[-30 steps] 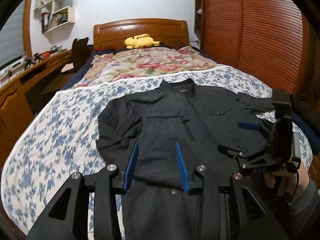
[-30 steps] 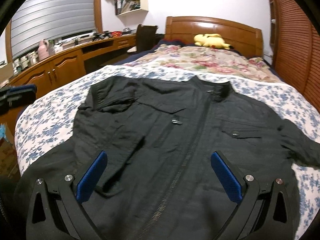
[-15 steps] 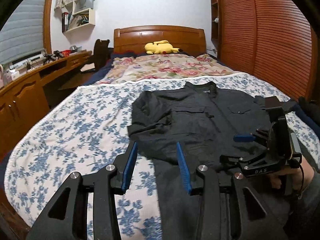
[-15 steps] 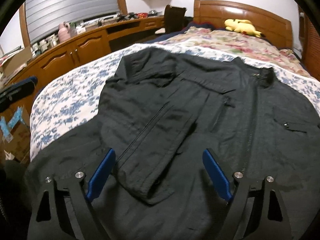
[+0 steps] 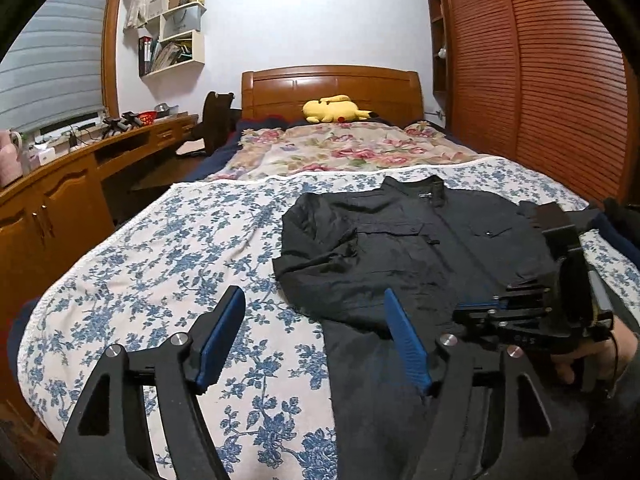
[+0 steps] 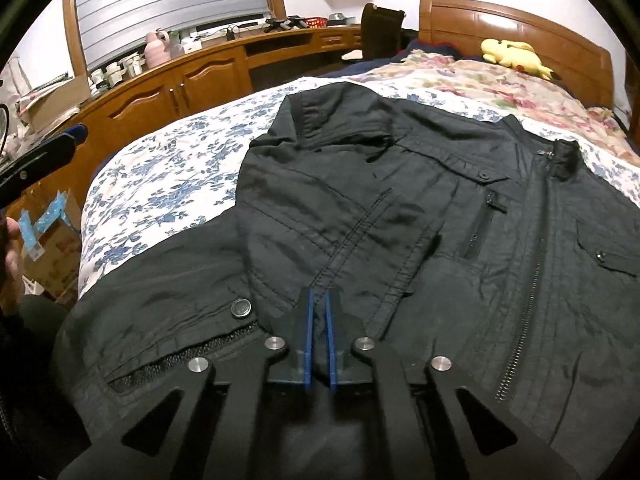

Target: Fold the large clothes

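Nearest, the right gripper (image 6: 318, 344) has pinched a fold of the black zip-front nylon jacket (image 6: 400, 216) at its hem, likely to lift it. The left gripper (image 5: 312, 340) is opening, nothing between its pads. Beyond, the jacket lies flat on the blue-flowered bedspread (image 5: 180, 248).
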